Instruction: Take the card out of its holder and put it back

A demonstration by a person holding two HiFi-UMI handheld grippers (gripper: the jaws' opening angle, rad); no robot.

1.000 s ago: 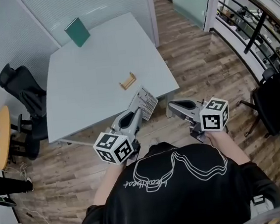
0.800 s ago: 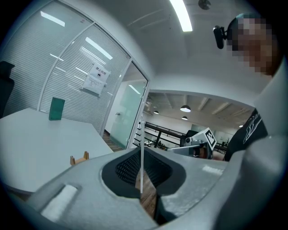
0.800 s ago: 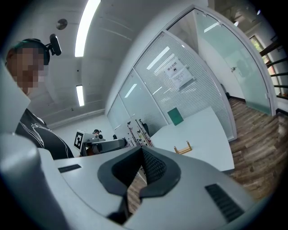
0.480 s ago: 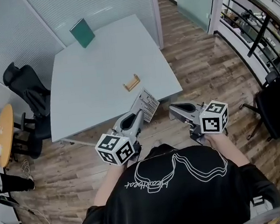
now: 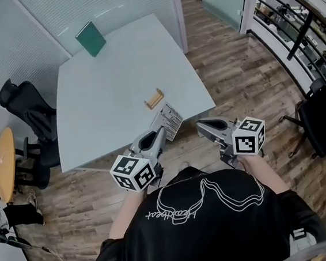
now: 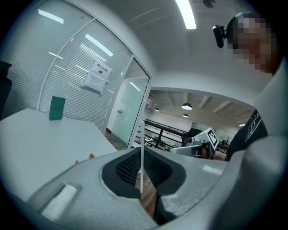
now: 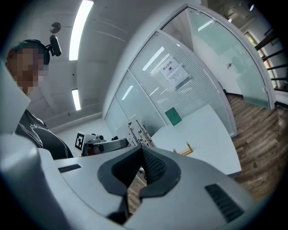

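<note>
The room is an office with a wooden floor (image 5: 235, 70) and glass walls covered by blinds, and a pale grey table (image 5: 104, 98) fills the middle of the head view. On the far left corner of the table lies a green book (image 5: 90, 38). Nearer, toward the right side, the small wooden holder (image 5: 154, 98) stands alone on the table top. The card (image 5: 167, 119), white with printed lines, is out of the holder and a little nearer than it, about at the near edge of the table. The left claw (image 5: 162, 130) has hold of it: in the left gripper view the card shows edge-on as a thin white upright line, and the dark pads are pressed against it from both sides. The right claw (image 5: 201, 126) is just to the right of the left one, over the floor in front of the table. In the right gripper view its jaws are closed together at the tips and nothing is between them. Both claws point toward the table. A black office chair (image 5: 26, 106) stands at the left side of the table.
</note>
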